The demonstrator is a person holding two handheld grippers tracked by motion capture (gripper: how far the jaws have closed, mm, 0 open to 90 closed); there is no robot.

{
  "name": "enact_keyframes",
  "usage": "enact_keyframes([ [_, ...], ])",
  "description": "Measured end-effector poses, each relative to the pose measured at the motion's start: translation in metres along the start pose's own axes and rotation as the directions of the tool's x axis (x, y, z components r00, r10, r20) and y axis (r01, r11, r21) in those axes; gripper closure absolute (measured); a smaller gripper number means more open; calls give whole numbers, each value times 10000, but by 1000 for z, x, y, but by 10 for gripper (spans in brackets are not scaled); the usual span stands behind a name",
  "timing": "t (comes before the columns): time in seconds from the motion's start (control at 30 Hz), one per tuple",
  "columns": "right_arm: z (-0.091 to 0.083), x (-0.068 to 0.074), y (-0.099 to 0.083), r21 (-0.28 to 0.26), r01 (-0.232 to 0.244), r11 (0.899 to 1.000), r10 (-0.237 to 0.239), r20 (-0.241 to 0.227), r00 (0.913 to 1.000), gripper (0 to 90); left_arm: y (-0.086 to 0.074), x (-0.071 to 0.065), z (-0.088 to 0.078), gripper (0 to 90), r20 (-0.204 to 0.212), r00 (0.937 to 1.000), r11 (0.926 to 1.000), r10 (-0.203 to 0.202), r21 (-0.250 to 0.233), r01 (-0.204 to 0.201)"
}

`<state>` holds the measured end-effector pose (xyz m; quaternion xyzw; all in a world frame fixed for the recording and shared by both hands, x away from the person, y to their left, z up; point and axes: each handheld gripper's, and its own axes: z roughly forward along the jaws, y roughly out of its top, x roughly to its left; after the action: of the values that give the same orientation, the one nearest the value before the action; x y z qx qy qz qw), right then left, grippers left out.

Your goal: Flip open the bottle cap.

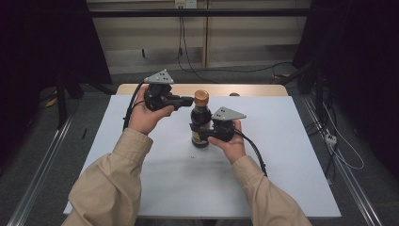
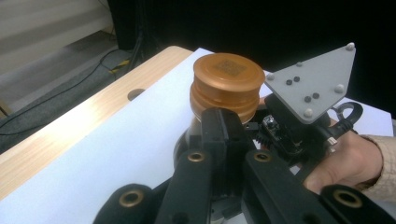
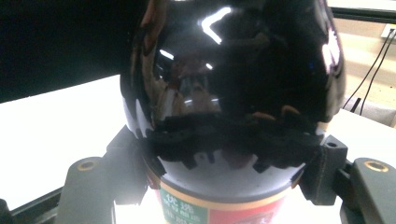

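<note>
Black fingers [image 3: 130, 168] of the right gripper [image 1: 203, 133] are pressing against both sides of the dark bottle [image 1: 200, 123], clamping its glossy body just above the red and green label [image 3: 219, 210]; in the right gripper view the bottle's rounded shoulder is sitting squarely between the two jaws. That bottle is standing upright on the white sheet [image 1: 282, 155] covering the table [image 1: 141, 88], roughly at the sheet's middle, and the person's right hand [image 1: 230, 143] is gripping its tool just to the right of the bottle. At the bottle's top, the copper-coloured cap [image 2: 227, 91] is being met by the left gripper [image 1: 187, 100], which is reaching in from the bottle's left at cap height. In the left gripper view its fingers [image 2: 224, 135] are lying pressed together just below and in front of the cap, with no gap between them; whether they are touching the cap I cannot tell. Behind the cap in that view, the grey three-cornered plate [image 2: 314, 84] of the right gripper is tilting toward the camera. The left hand [image 1: 147, 115] is holding its tool to the left of the bottle, above the sheet
</note>
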<state>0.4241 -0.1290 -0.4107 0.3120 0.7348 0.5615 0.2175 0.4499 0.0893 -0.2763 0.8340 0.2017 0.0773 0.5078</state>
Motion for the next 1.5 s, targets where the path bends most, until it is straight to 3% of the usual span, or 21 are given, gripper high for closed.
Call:
enact_keyframes([
  [0.63,0,0,-1,-63,-62,10000,62,4,10000,312,8,0,0,900,224,9997,9997,134,206,-139],
  [0.77,0,0,-1,-65,-71,10000,71,30,10000,311,10,-2,1,900,265,9996,9999,135,45,-136],
  [0.97,0,0,-2,-107,-78,9999,78,54,10000,311,11,-3,1,900,151,9995,9995,289,148,-291],
  [1.5,0,-1,-2,-112,-88,9999,88,39,10000,311,14,-5,2,900,-8,9997,9997,248,-84,-248],
])
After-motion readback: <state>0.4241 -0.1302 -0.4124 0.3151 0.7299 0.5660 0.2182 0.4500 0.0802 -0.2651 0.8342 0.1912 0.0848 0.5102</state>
